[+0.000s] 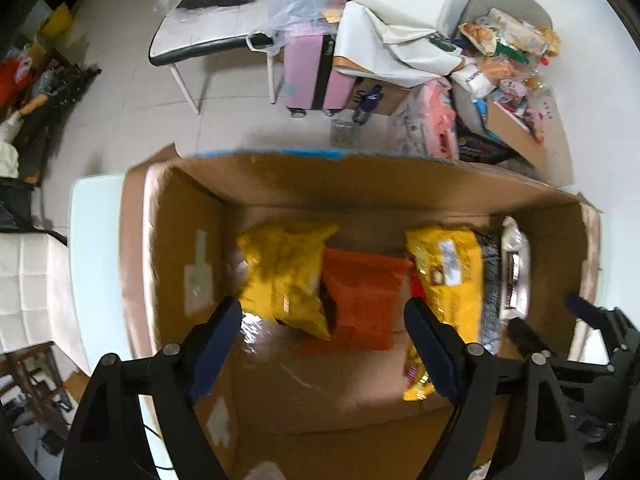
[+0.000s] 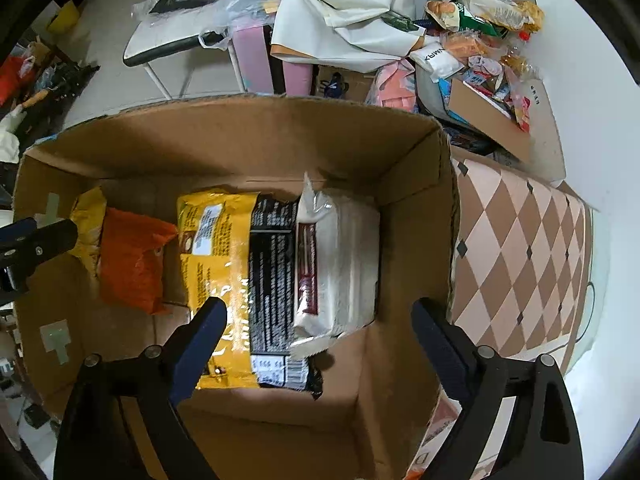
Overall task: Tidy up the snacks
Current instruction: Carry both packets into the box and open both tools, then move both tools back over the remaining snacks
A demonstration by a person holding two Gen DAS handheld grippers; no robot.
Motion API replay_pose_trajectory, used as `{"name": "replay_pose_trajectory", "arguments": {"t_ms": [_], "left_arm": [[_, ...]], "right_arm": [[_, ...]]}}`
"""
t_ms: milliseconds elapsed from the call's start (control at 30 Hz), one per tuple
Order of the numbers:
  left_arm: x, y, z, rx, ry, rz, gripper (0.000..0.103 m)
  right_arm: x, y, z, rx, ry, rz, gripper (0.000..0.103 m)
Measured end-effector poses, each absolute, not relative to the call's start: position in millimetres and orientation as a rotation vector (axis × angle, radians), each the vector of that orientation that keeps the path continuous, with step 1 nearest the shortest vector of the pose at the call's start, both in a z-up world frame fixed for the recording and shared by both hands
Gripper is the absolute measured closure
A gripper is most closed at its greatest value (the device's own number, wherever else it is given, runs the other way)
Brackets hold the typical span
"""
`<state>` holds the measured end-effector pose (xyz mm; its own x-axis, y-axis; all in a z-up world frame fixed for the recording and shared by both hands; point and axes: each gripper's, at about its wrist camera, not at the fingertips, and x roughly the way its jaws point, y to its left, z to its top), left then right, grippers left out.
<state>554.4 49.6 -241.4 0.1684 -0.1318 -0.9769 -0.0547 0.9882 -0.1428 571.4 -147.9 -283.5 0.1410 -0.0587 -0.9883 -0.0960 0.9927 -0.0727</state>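
An open cardboard box (image 1: 188, 240) (image 2: 412, 184) holds several snack packs. In the left wrist view a yellow bag (image 1: 284, 272) leans on an orange bag (image 1: 364, 296), with a yellow-and-black pack (image 1: 448, 276) and a white pack (image 1: 516, 264) to the right. The right wrist view shows the orange bag (image 2: 132, 260), the yellow-and-black pack (image 2: 240, 280) and the white pack (image 2: 336, 268). My left gripper (image 1: 324, 312) is open and empty above the yellow and orange bags. My right gripper (image 2: 320, 312) is open and empty above the black-and-white packs.
The box stands on a table with a checkered cloth (image 2: 516, 248). Behind it are a white chair (image 1: 208, 36), a pink suitcase (image 1: 308, 76), and a smaller box heaped with snacks (image 2: 492, 120). Clutter lines the floor at far left (image 1: 36, 92).
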Motion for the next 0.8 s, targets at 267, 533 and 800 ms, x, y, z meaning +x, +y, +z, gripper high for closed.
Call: {"name": "replay_pose_trajectory", "arguments": {"t_ms": [267,533,800], "left_arm": [[516,44,-231,-0.153,1.309,-0.064,0.02],[471,39,-209,-0.096,1.207,-0.065,0.006],[415,40,-177,-0.107,1.104,-0.055,0.006]], "right_arm": [[534,-148,-277,-0.047,1.402,0.067,0.007],[483,-146,-260,-0.003,1.338,0.116,0.002],[433,-151,-213,0.0,1.187,0.083,0.002]]}}
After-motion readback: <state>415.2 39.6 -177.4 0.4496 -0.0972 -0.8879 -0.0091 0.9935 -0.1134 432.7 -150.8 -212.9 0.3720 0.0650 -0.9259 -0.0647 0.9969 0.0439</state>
